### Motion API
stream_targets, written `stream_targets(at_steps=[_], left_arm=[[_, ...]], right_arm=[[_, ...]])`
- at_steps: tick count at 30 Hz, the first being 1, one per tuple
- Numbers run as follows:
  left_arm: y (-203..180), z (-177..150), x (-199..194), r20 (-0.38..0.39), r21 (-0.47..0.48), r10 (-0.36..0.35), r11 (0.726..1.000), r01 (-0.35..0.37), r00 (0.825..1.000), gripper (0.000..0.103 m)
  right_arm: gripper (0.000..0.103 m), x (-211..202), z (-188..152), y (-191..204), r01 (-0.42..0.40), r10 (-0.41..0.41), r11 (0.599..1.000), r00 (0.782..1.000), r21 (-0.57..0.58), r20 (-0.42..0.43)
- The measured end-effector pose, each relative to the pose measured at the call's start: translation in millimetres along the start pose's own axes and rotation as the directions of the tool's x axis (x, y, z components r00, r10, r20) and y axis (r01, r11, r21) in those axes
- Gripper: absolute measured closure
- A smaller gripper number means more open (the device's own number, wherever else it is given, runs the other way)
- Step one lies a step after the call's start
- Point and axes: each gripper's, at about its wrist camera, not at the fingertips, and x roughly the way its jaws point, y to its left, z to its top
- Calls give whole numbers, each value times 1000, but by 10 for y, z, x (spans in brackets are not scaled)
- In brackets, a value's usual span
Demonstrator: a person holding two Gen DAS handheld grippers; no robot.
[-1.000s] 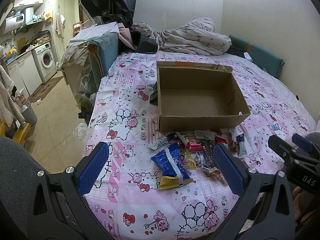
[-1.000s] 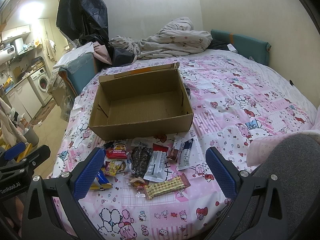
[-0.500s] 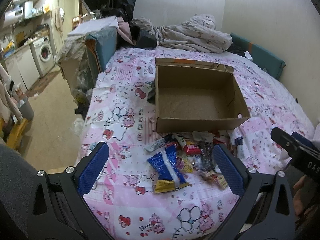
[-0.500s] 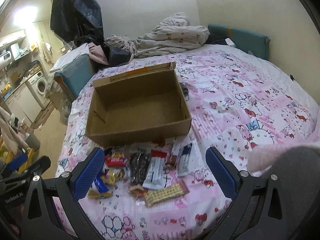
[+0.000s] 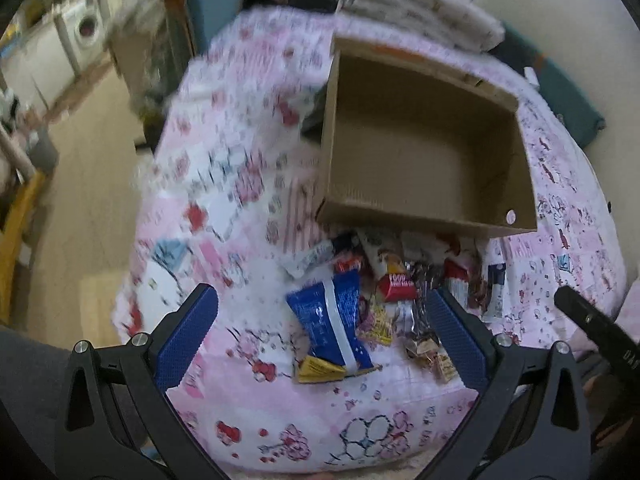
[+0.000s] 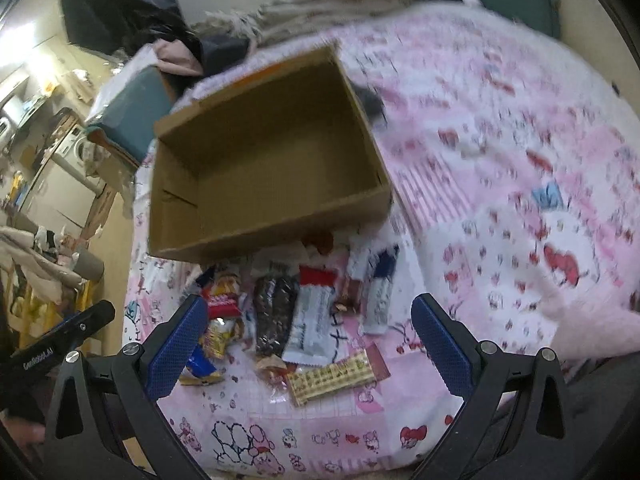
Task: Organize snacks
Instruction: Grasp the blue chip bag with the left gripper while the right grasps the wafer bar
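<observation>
Now both grippers, left gripper (image 5: 320, 336) and right gripper (image 6: 306, 344), hang wide open over a pink cartoon-print bedspread (image 6: 500, 168); snack packets (image 6: 312, 316) lie heaped just before an open cardboard box (image 6: 264, 160), washing machine (image 5: 86, 30) blurred beyond.

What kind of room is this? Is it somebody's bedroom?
Probably a bedroom in a small home. There's a bed with a pink cartoon sheet, a rumpled blanket at its far end, and a washing machine off to the side.
</observation>
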Motion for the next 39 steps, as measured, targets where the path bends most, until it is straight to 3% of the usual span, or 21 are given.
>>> stream_targets(at_steps=[5,7,11,15,18,20,21,25,28,29,31,34,39], left_arm=[[63,-54,318,-110,-84,-21,996,11,994,2],[74,-109,467,-162,-107,-29,994,12,986,8],[153,-202,747,-245,-148,-6,988,-31,970,14],[261,-326,1022,-324,-237,-78,972,-2,943,25],[272,-373,1167,-353,-245,-85,970,-4,932,41],[289,-394,1164,-345,-242,-62,970,-25,936,55],[293,-400,1151,-344,-233,-51,972,-32,938,70],[319,-425,1027,-336,-221,-42,975,-35,941,74],[313,-402,826,-313,-202,-15,978,-52,949,75],[310,-390,750,-302,-199,-14,979,-49,953,75],[292,-349,637,-279,-192,-20,981,-35,960,75],[272,-298,523,-242,-189,-35,982,-12,970,75],[414,-221,554,-237,-225,-76,974,22,969,75]], right_arm=[[0,181,-32,-258,4,3,992,998,123,-58],[0,233,-57,-329,-5,20,985,996,170,-83],[0,271,-86,-366,-7,28,983,994,183,-108],[0,298,-74,-391,-12,33,982,993,190,-110],[0,342,-57,-411,-17,42,978,992,206,-119],[0,355,-53,-418,-22,49,977,991,213,-124],[0,359,-55,-424,-23,51,976,991,215,-126],[0,408,-93,-488,-11,54,970,984,241,-170],[1,556,-181,-553,-23,104,955,959,295,-263],[5,602,-214,-556,-29,123,951,949,309,-290],[34,705,-290,-566,-16,134,944,931,328,-341],[47,851,-411,-585,11,152,925,905,380,-396],[50,1037,-490,-522,71,105,919,905,388,-413]])
